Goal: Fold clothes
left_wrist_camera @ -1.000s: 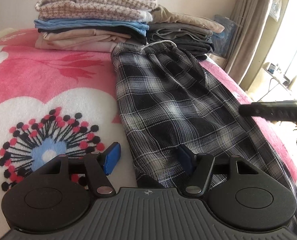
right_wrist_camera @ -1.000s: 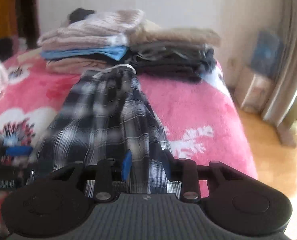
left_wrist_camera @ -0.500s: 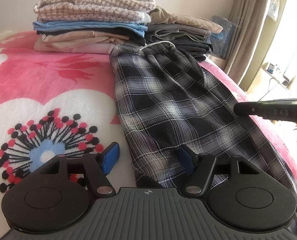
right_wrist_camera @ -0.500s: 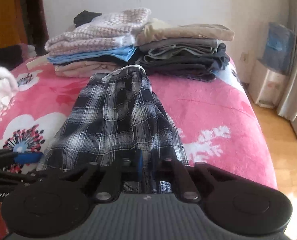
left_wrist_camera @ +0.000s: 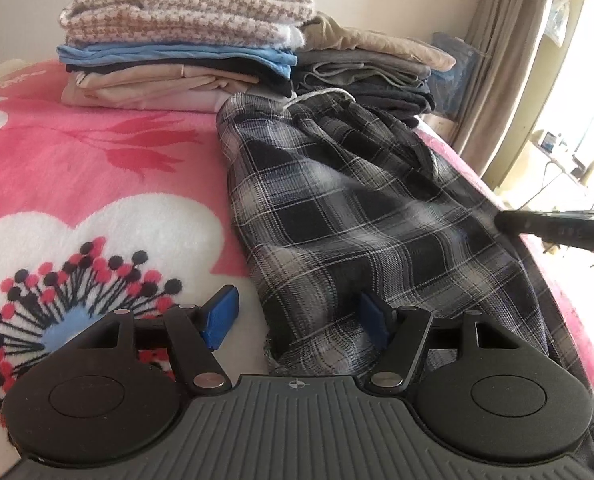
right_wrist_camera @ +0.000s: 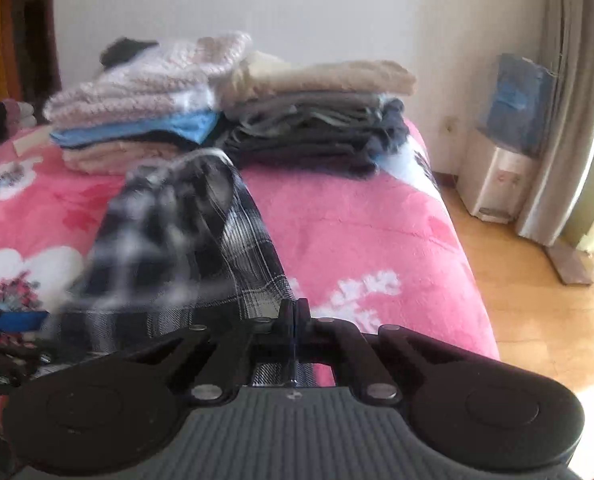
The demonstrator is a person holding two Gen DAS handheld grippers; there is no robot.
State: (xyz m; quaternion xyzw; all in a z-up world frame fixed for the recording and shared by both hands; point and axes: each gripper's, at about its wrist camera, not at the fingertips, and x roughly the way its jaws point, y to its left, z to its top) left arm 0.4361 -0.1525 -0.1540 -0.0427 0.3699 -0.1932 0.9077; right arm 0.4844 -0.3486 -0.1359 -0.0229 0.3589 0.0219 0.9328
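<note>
Black-and-white plaid pants (left_wrist_camera: 337, 208) lie lengthwise on the pink flowered blanket (left_wrist_camera: 77, 168), waistband toward the folded stacks. My left gripper (left_wrist_camera: 297, 320) is open low over the near hem, with the left corner of the cloth between its blue pads (left_wrist_camera: 219, 318). In the right wrist view the plaid pants (right_wrist_camera: 225, 248) look blurred. My right gripper (right_wrist_camera: 295, 316) is shut on their near right edge, fingers pressed together. The right gripper (left_wrist_camera: 557, 230) shows as a black bar at the pants' right side in the left wrist view.
Two stacks of folded clothes (left_wrist_camera: 185, 40) (left_wrist_camera: 369, 72) stand at the far end of the bed. The blanket (right_wrist_camera: 357, 220) drops off to wooden floor (right_wrist_camera: 537, 300) on the right, with a water dispenser (right_wrist_camera: 497, 168) and a curtain (right_wrist_camera: 557, 100).
My right gripper went from partly open to shut on the pants' right edge, and the cloth there now blurs with motion. The left gripper stays open at the hem.
</note>
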